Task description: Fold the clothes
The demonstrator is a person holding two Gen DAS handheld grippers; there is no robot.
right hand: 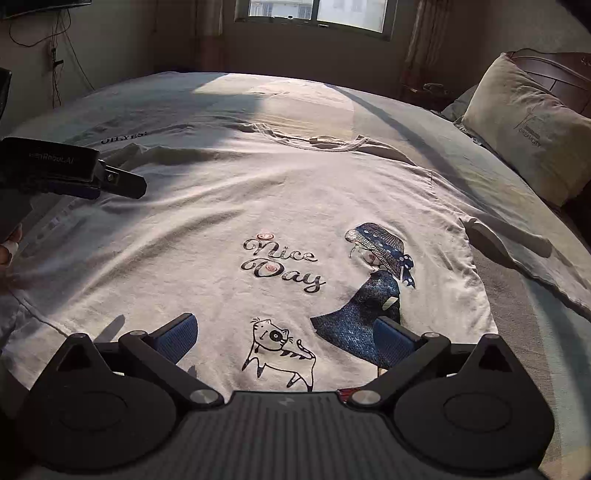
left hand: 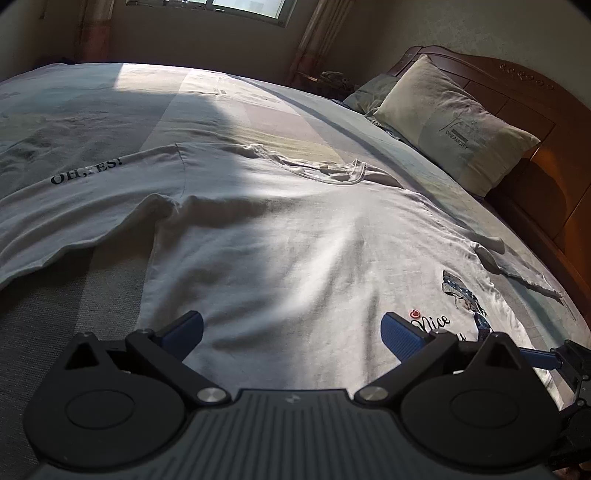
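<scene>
A white T-shirt (left hand: 280, 229) lies spread flat on the bed, front up, collar (left hand: 347, 177) toward the far side. Its print reads "Nice Day" with a girl and a cat (right hand: 280, 347). The shirt also fills the right wrist view (right hand: 258, 192). My left gripper (left hand: 291, 332) is open and empty, low over the shirt's left part near the hem. My right gripper (right hand: 286, 334) is open and empty over the hem by the cat print. The left gripper (right hand: 122, 184) also shows at the left of the right wrist view.
The bed (left hand: 110, 99) has a pale striped sheet. A pillow (left hand: 450, 122) leans on the wooden headboard (left hand: 535, 110) at the right. The left sleeve, printed "OH,YES!" (left hand: 86, 173), lies out to the left. A window (right hand: 317, 11) is behind the bed.
</scene>
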